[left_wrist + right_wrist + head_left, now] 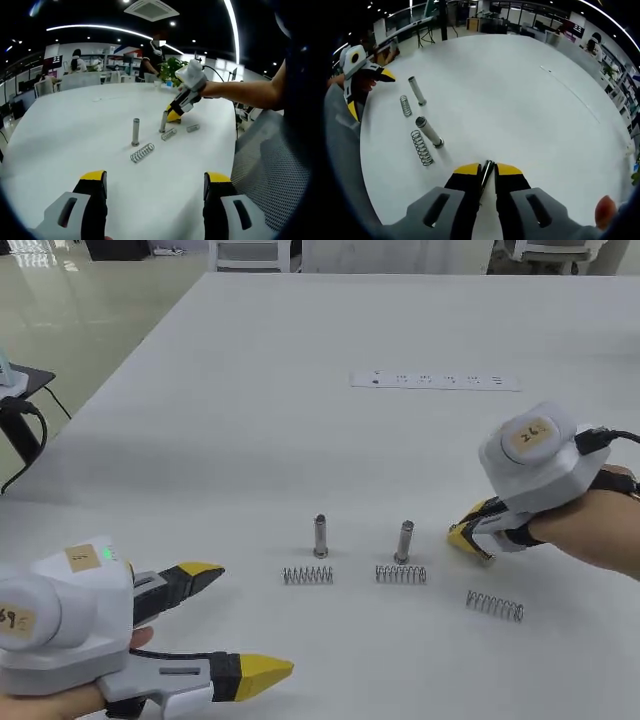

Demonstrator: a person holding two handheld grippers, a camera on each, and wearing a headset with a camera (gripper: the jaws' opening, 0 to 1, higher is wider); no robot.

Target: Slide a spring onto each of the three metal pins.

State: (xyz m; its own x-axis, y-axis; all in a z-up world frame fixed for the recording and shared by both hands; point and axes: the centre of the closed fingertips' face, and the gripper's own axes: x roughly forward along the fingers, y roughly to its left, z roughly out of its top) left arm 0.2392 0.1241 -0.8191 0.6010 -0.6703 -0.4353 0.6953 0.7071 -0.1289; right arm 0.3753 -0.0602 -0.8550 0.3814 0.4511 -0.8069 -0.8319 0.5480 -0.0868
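Two metal pins (320, 536) (404, 541) stand upright mid-table. A spring (307, 575) (400, 574) lies in front of each, and a third spring (494, 605) lies to their right. My right gripper (470, 535) is low over the table right of the pins, shut on a thin third pin (487, 175) between its yellow tips. The right gripper view has the standing pins (416, 90) (429, 132) and two springs (405, 105) (421, 147) to its left. My left gripper (250, 620) is open and empty at the front left, facing the pins (135, 131) (163, 121).
A white power strip (435, 380) lies flat farther back on the white table (250, 420). The table's left edge drops to the floor, where a dark stand (20, 410) is. A mesh chair (280, 175) and people at other desks show in the left gripper view.
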